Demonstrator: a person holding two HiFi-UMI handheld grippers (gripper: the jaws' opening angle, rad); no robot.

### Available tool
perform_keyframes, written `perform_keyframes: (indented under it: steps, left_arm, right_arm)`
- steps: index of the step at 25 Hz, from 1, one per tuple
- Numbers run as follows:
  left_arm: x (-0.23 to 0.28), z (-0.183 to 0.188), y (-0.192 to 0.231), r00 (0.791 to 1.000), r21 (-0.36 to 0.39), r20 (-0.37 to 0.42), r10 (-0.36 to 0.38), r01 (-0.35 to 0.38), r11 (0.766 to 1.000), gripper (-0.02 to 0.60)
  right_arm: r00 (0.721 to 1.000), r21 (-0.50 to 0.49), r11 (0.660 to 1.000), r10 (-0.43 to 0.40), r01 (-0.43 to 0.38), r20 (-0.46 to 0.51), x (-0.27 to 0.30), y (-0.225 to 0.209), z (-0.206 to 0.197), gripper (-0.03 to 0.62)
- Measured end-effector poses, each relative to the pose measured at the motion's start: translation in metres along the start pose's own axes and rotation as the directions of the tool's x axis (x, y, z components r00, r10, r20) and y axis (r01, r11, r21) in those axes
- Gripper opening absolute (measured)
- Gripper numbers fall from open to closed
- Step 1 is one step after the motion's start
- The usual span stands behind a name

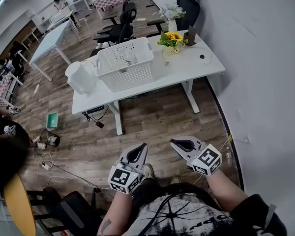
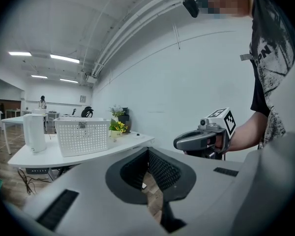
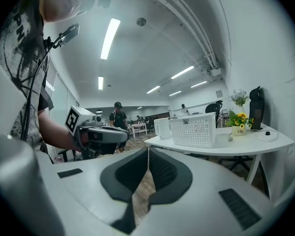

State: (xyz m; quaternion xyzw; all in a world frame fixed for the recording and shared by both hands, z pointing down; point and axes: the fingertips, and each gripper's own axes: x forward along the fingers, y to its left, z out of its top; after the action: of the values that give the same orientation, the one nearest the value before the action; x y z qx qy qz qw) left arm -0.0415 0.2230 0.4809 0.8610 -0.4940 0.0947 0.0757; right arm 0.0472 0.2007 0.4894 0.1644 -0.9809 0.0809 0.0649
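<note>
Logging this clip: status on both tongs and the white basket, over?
Left tongs shut, empty. Right tongs shut, empty. White basket on white table, apart from both. Wood floor between.

On the surface [image 1: 196, 65], a basket [image 1: 125, 63]. Left of the basket, a jug [image 1: 80, 77]; right of it, a sunflower pot [image 1: 171, 41]. Behind the basket, office chairs [image 1: 119, 29]. Well before it, over the floor [image 1: 157, 117], left claw [image 1: 142, 146] and right claw [image 1: 173, 142] side by side.

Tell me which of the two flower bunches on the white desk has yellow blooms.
The sunflower bunch in the low pot, the front one. The other bunch, in the tall white vase behind it, is pale.
</note>
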Motion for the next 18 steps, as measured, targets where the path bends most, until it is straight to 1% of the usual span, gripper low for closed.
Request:
perform_keyframes:
  steps: [7,12,18]
  left_arm:
    - [0.023,0.002,0.031,0.999,-0.001,-0.002,-0.038,0.038,0.999,0.011]
    - [0.052,0.010,0.067,0.995,0.010,-0.002,-0.099,0.099,0.995,0.011]
    - [0.081,0.020,0.118,0.987,0.016,-0.011,-0.158,0.158,0.987,0.011]
  right_arm:
    - [0.999,0.006,0.999,-0.041,0.041,-0.002,0.022,-0.025,0.003,0.025]
    - [0.996,0.009,0.996,-0.094,0.094,0.000,0.050,-0.055,0.014,0.025]
    - [0.990,0.022,0.990,-0.138,0.138,0.004,0.093,-0.089,0.026,0.025]
